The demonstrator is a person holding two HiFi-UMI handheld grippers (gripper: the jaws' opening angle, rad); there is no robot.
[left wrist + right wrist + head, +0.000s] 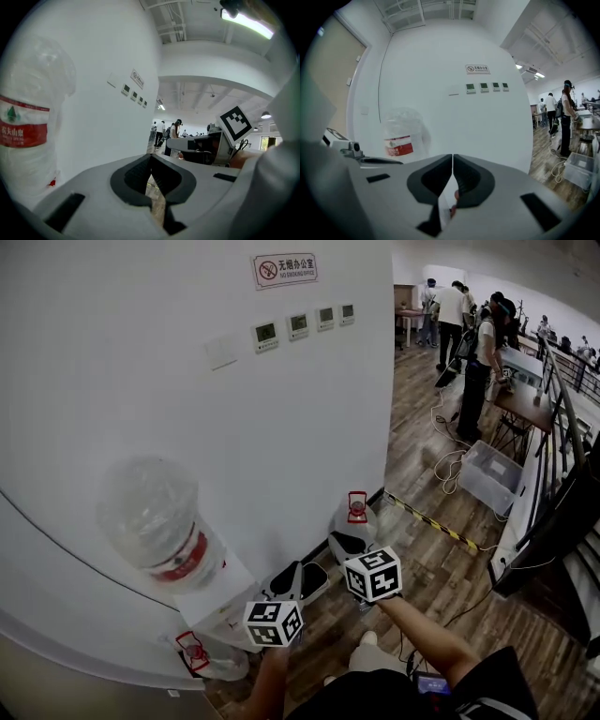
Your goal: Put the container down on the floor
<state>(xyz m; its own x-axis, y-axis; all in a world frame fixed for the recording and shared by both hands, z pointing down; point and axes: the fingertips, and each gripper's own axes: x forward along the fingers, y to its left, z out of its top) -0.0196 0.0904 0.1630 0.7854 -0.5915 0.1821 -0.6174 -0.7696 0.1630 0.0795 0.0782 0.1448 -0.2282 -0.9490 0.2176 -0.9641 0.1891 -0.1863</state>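
Observation:
A big clear water jug with a red label (159, 521) stands upside down on the white dispenser (220, 601) by the curved wall; it also shows as the jug (26, 126) and the jug (404, 136). A second clear jug with a red cap (355, 517) stands on the wood floor just beyond my right gripper (349, 545). A third jug with a red handle (199, 654) lies low at the dispenser's left. My left gripper (300, 579) hangs in front of the dispenser. Both grippers' jaws, left (151, 161) and right (453, 159), meet at the tips with nothing between them.
Wall control panels (305, 322) sit high on the white wall. A yellow-black floor strip (431, 521), loose cables (450, 465), a clear plastic bin (489, 474) and a stair railing (562, 409) lie to the right. Several people (478, 352) stand at the back.

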